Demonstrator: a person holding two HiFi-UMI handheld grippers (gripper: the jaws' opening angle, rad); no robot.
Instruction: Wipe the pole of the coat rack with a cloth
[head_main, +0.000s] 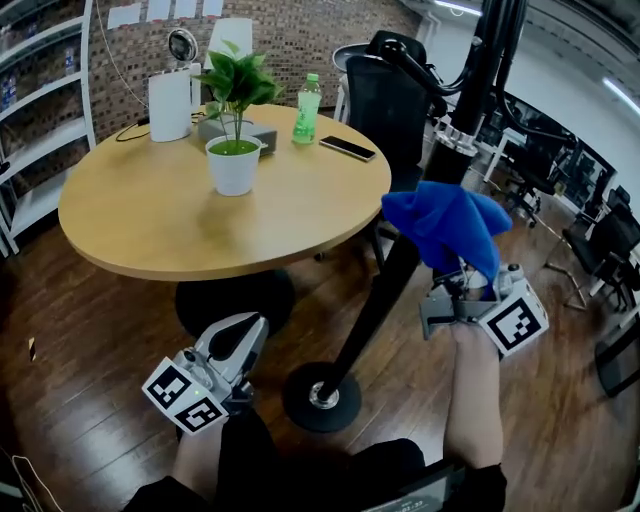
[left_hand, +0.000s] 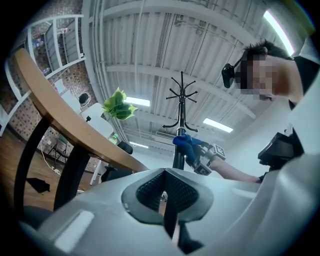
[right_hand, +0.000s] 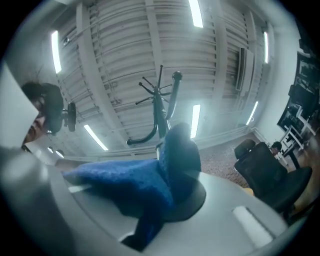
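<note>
The coat rack's black pole (head_main: 375, 300) leans up through the middle of your head view, from its round base (head_main: 322, 397) on the wood floor (head_main: 90, 350) just ahead of your knees. The blue cloth (head_main: 445, 225) is bunched against the pole about halfway up. Your right tool (head_main: 462, 285) is just below it, jaws clamped on the cloth. In the right gripper view the cloth (right_hand: 130, 185) fills the jaws and spills out to one side, with the pole (right_hand: 161, 115) and its hooks rising behind. Seen from the left gripper view, the cloth (left_hand: 186, 145) covers the pole (left_hand: 181, 110) where the right tool (left_hand: 207, 157) meets it.

Your left tool (head_main: 245, 335) hangs low by your left knee, well apart from the pole, jaws closed together with nothing between them.

The rounded edge of the bench (head_main: 150, 220) comes near the pole on its left side, so room there is tight. A potted plant (head_main: 233, 150), a green bottle (head_main: 307, 108) and a phone (head_main: 347, 148) sit on the bench, the phone near its edge. A black office chair (head_main: 385, 95) stands just behind the pole. To the pole's right the floor is open as far as the chairs at the far right.
</note>
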